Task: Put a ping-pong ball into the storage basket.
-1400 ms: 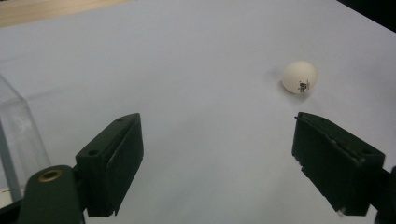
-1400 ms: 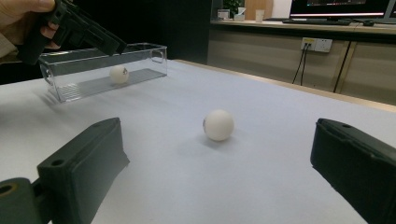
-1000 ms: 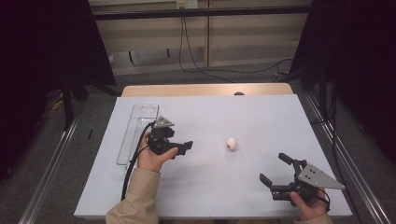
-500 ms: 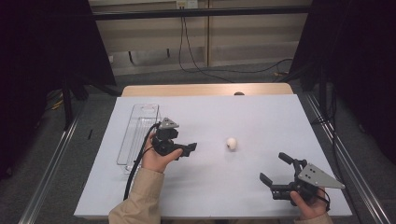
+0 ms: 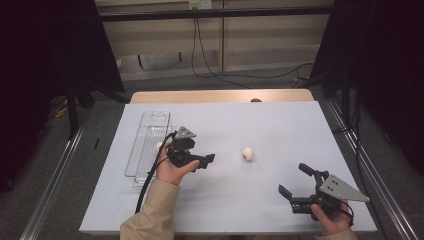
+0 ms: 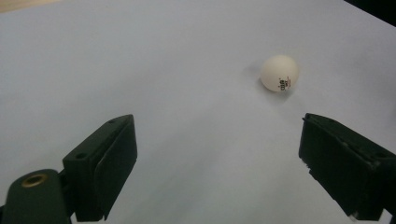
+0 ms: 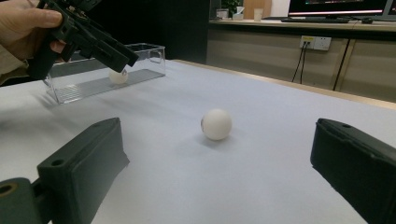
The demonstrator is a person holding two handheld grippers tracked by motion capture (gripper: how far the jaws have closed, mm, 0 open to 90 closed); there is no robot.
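Note:
A white ball (image 5: 247, 153) lies on the white table near its middle. My left gripper (image 5: 209, 160) hovers a short way to the ball's left, jaws pointing at it, open and empty. In the left gripper view the ball (image 6: 279, 73) sits ahead and to the right of the open left gripper (image 6: 217, 140). My right gripper (image 5: 293, 179) rests near the front right, open with nothing between its jaws. The right gripper view has the ball (image 7: 216, 124) ahead of the right gripper (image 7: 219, 158).
A clear plastic tray (image 5: 145, 125) lies lengthwise on the table's left side with a second white ball (image 5: 159, 146) inside; in the right gripper view the tray (image 7: 140, 51) and that ball (image 7: 117, 76) sit behind the left hand. Dark rails flank the table.
My left gripper has drifted slightly to the right, toward the ball on the table. The right gripper and both balls have stayed put.

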